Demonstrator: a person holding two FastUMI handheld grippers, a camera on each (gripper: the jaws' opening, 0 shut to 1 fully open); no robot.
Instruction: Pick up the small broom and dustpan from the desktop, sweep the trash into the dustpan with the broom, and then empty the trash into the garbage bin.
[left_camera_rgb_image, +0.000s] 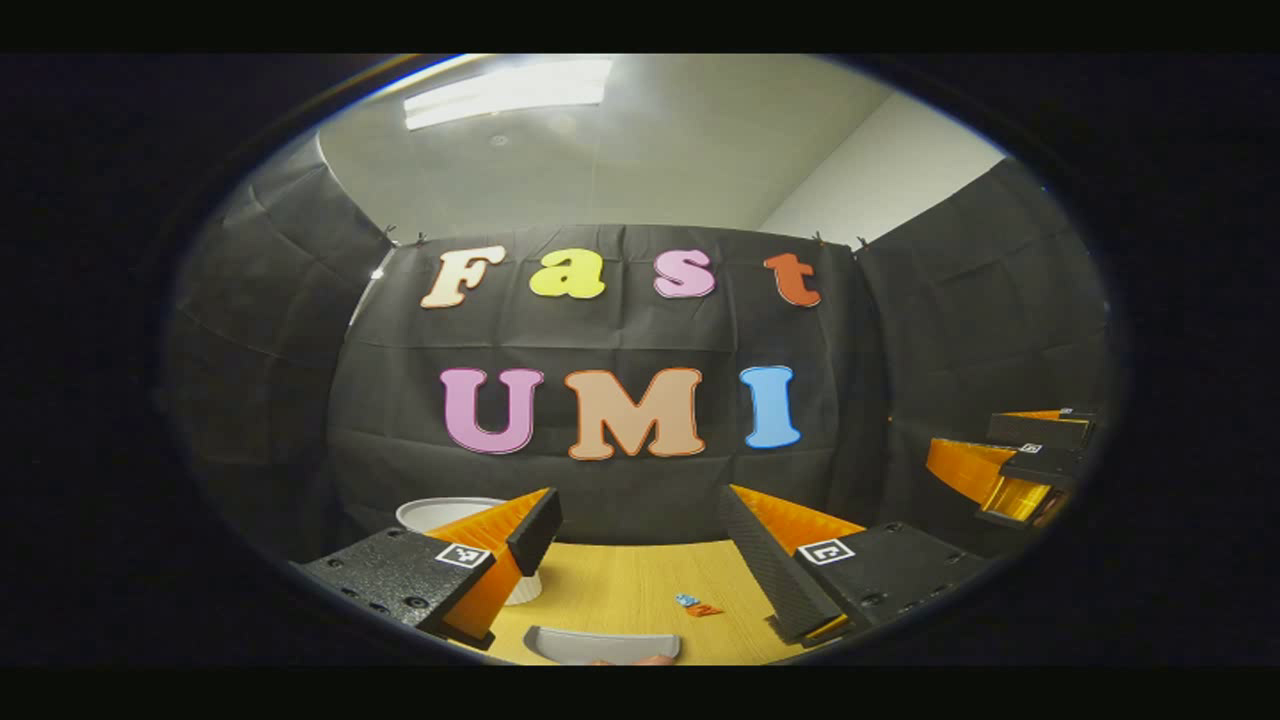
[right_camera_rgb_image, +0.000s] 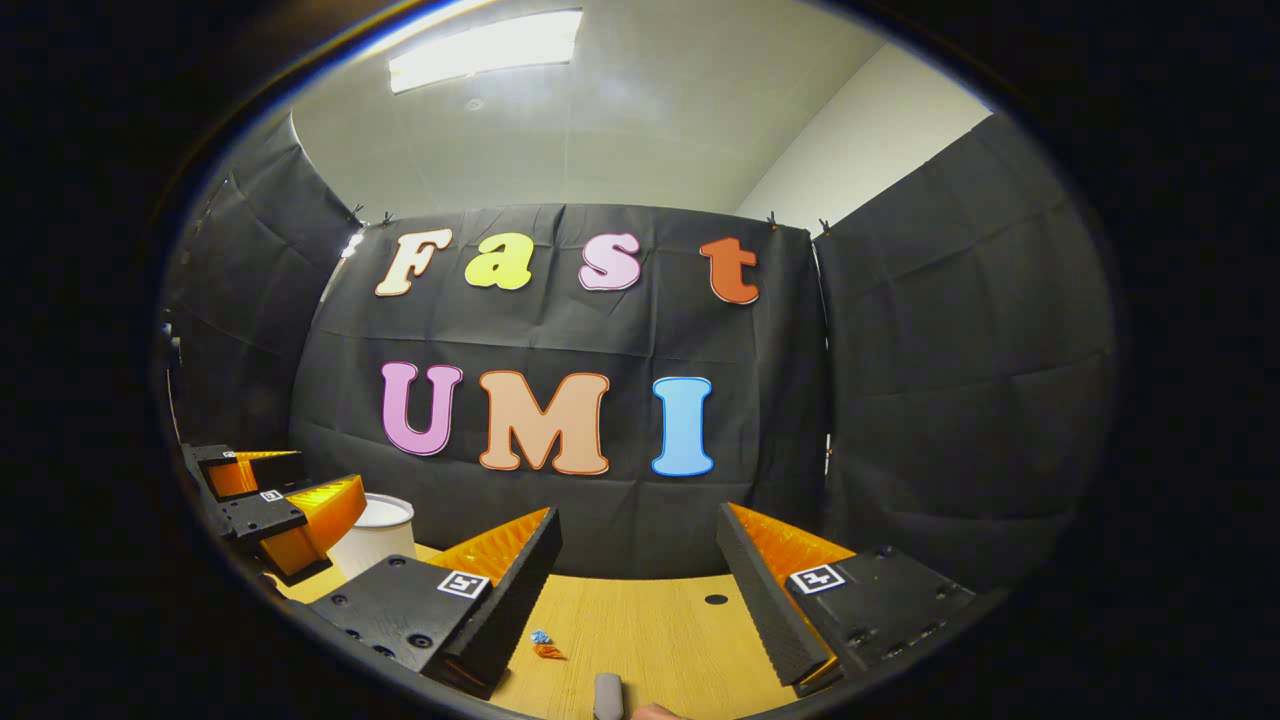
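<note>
Flanking both spread, empty claws (left_camera_rgb_image: 640, 545) (right_camera_rgb_image: 640, 560), bin (right_camera_rgb_image: 378, 535) stands left, trash (right_camera_rgb_image: 545, 645) between.

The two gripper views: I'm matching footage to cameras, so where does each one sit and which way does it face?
Left gripper view: rides the left gripper, facing the booth's back wall over the desk; own open fingers below, right gripper at right.
Right gripper view: rides the right gripper, facing the same wall; own open fingers below, left gripper at left.
Shared: white bin, blue and orange trash, desk.
</note>
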